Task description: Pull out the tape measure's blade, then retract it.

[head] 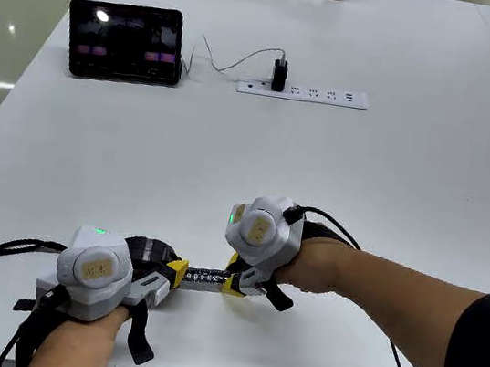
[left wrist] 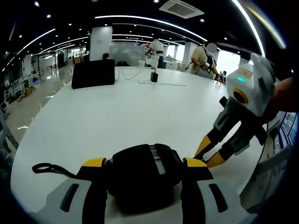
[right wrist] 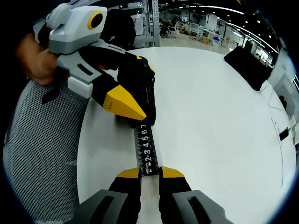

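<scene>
Okay, one tape measure [left wrist: 145, 179] with a black case sits on the white table [head: 338, 179] near its front edge. Left gripper [left wrist: 145, 163] has both jaws clamped on the case, one per side. One blade [right wrist: 145, 144] is out a short way and lies flat on the table, numbers 1 to 7 showing. Right gripper [right wrist: 149, 173] has its two jaws pinched together on the blade's tip. Farther back on the table are one tablet [head: 124, 41] and one power strip [head: 303, 92], with one charger [head: 280, 72] plugged in.
</scene>
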`<state>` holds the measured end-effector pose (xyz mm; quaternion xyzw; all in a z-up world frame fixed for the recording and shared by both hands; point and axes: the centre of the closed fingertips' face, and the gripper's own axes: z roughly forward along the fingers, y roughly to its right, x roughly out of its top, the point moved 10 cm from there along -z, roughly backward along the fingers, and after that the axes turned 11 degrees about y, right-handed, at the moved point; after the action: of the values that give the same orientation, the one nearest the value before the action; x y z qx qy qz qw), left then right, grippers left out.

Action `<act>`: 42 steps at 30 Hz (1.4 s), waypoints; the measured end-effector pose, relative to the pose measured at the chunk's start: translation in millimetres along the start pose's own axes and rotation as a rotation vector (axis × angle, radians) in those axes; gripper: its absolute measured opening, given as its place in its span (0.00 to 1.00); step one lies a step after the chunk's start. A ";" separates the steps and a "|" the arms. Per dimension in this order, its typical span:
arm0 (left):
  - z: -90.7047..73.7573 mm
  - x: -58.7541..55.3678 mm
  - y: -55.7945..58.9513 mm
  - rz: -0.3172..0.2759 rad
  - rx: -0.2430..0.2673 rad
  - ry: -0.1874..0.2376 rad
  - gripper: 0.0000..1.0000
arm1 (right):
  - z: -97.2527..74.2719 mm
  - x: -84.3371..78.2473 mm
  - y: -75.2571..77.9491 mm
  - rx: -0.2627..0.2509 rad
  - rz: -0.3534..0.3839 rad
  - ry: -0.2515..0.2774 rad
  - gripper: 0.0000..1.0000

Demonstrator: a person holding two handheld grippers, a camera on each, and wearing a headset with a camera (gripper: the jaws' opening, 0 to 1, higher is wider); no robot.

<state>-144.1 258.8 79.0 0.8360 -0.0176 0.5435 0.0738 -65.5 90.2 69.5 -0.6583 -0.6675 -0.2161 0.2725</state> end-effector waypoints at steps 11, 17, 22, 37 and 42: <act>0.2 -0.3 0.1 0.000 0.000 0.001 0.59 | 3.5 3.1 -0.7 -0.003 -0.003 0.016 0.10; 0.2 -0.1 0.0 0.000 -0.001 0.002 0.59 | 6.3 5.2 -1.6 -0.004 0.009 0.027 0.10; 0.5 0.2 -0.2 -0.002 -0.001 0.003 0.59 | 7.5 6.5 -2.0 -0.007 0.007 0.026 0.11; -0.5 0.0 -1.0 -0.001 -0.007 0.004 0.59 | 15.8 15.6 -4.9 -0.006 0.019 0.067 0.10; -0.6 0.1 -1.4 -0.003 -0.010 0.004 0.59 | 19.0 19.1 -5.0 -0.004 0.020 0.070 0.10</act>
<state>-144.4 260.2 79.2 0.8344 -0.0192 0.5451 0.0789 -71.6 116.8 67.8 -0.6577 -0.6503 -0.2378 0.2967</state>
